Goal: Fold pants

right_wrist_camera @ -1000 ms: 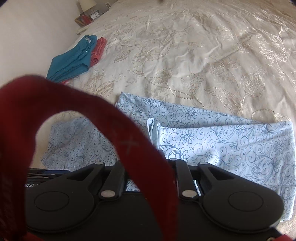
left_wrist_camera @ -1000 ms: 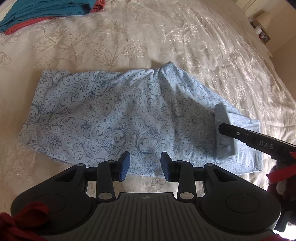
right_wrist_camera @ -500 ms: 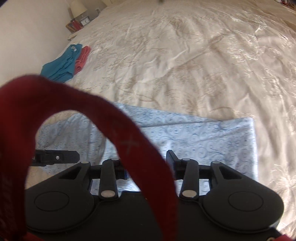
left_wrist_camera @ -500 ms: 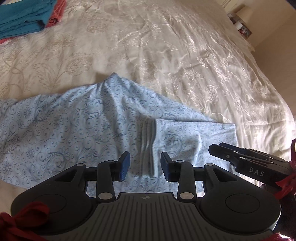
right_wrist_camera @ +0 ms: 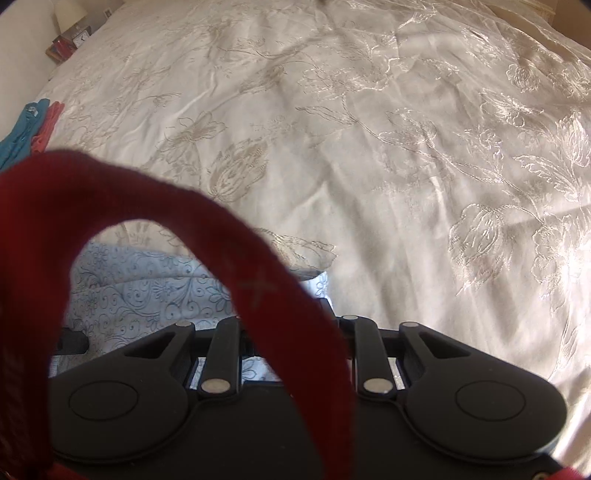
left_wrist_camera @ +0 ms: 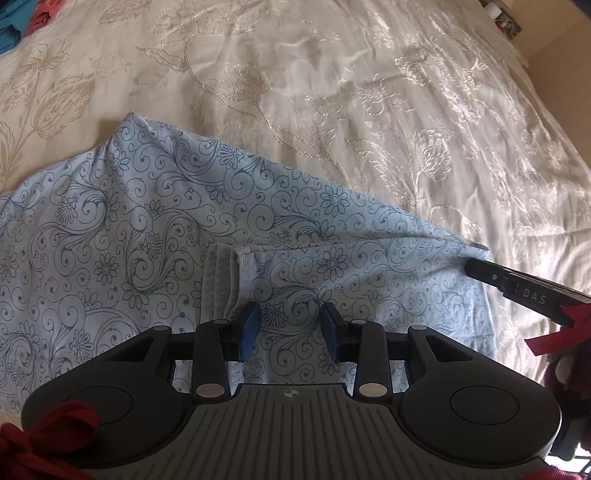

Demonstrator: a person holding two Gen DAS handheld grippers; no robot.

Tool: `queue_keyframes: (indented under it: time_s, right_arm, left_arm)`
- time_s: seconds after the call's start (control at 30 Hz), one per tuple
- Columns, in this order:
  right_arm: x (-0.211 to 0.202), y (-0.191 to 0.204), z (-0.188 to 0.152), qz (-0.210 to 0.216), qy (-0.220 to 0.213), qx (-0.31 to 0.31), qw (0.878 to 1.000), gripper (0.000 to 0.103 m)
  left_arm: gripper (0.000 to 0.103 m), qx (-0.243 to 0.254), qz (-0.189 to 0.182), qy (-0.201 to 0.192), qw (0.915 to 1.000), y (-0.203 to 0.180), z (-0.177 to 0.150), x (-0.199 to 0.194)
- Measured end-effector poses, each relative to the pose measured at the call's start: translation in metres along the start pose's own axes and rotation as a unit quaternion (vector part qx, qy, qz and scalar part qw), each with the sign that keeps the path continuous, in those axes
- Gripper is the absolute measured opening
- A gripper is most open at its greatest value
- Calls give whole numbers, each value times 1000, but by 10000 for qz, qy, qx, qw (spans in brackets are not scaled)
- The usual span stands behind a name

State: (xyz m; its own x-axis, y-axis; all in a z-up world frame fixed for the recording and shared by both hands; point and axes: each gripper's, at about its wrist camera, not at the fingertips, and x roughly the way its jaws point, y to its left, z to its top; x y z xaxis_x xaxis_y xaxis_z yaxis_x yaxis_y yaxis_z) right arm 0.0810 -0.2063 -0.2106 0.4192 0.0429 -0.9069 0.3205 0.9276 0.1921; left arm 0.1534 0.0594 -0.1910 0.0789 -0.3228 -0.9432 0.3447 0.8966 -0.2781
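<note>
Here, field by field:

Bed: a cream bedspread (left_wrist_camera: 369, 110) with embroidered flowers carries everything.

Pants: the pale blue pants (left_wrist_camera: 129, 229) with a dark scroll-and-flower print lie flat on the near part of the bed, folded over; a hemmed edge (left_wrist_camera: 221, 280) lies on top, just left of the left gripper.

Left gripper: the left gripper (left_wrist_camera: 290, 330) points steeply down over the folded layer. Its jaws stand apart, the blue pads (left_wrist_camera: 248, 332) clear on both sides, with printed cloth showing in the gap beneath them. Whether the pads touch the fabric I cannot tell.

Right gripper: in the left wrist view the right gripper (left_wrist_camera: 476, 262) comes in from the right, its tip at the far right corner of the pants. Its jaws are closing. In its own view a red strap (right_wrist_camera: 258, 280) covers the fingertips, so whether cloth sits between them cannot be told.

Right edge of pants: in the right wrist view the blue cloth (right_wrist_camera: 147, 288) ends just ahead of the gripper body, with bare bedspread to the right.

Other clothes: a teal garment (right_wrist_camera: 14, 140) and a coral garment (right_wrist_camera: 46, 129) lie together at the far left of the bed, well apart from the pants.

Bedside: a small stand with a lamp (right_wrist_camera: 68, 14) sits beyond the far corner.
</note>
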Motion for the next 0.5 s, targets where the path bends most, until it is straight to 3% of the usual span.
queue_keyframes:
  time_s: [0.2,0.4,0.5]
  right_arm:
    - [0,-11,0,67,3,16,10000,32]
    - [-36,-4,-8,-19,-560,-304,9980,33]
    - [-49,2,-21,120,-612,-454,9970,33]
  left_arm:
    - [35,-20,88,89,9999,-1,2,4]
    - [35,-11,135,-58,9999,-5,-3,-6]
    - [36,-16,176,-148,9997,-4,-13,-15]
